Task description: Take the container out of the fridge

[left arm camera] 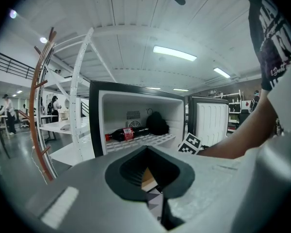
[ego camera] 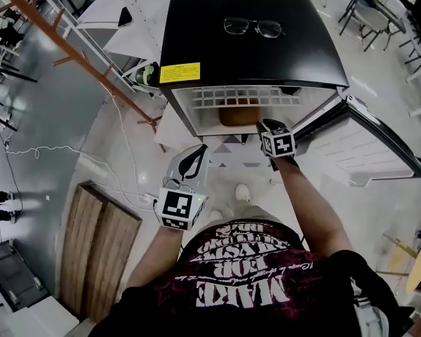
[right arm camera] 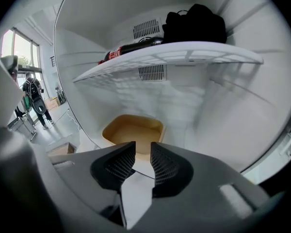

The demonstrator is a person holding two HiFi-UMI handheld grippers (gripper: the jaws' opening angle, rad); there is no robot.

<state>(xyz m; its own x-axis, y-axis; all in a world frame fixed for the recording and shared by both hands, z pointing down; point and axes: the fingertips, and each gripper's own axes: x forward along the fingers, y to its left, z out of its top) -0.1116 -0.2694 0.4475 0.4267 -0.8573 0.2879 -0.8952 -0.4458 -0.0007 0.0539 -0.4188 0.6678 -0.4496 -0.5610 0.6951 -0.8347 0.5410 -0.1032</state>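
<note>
- Looking down in the head view, a black-topped fridge (ego camera: 196,27) is seen with its door (ego camera: 358,146) swung open to the right. One pair of glasses (ego camera: 252,27) lies on the top, and one yellow label (ego camera: 179,72) is stuck at the front edge.
- Under the white wire shelf (ego camera: 245,97), one tan container (ego camera: 238,114) is noted on the fridge floor. The right gripper (ego camera: 265,126) is reached into the opening near it. The left gripper (ego camera: 198,151) is held outside, apart from the fridge.
- Left gripper view: the jaw tips are seen together, with nothing between them. On the shelf one dark bottle (left arm camera: 126,134) with a red label is laid on its side. One black bag (left arm camera: 157,124) is set at the bottle's base end.
- Right gripper view: the jaws are parted by a narrow gap and nothing is gripped. The container's near rim is lined up just beyond the gap; contact cannot be made out. Its inside shows only a plain tan bottom. Bottle and bag are seen from below on the shelf above.
- Count: two grippers, one container, one bottle, one bag, one pair of glasses.
</note>
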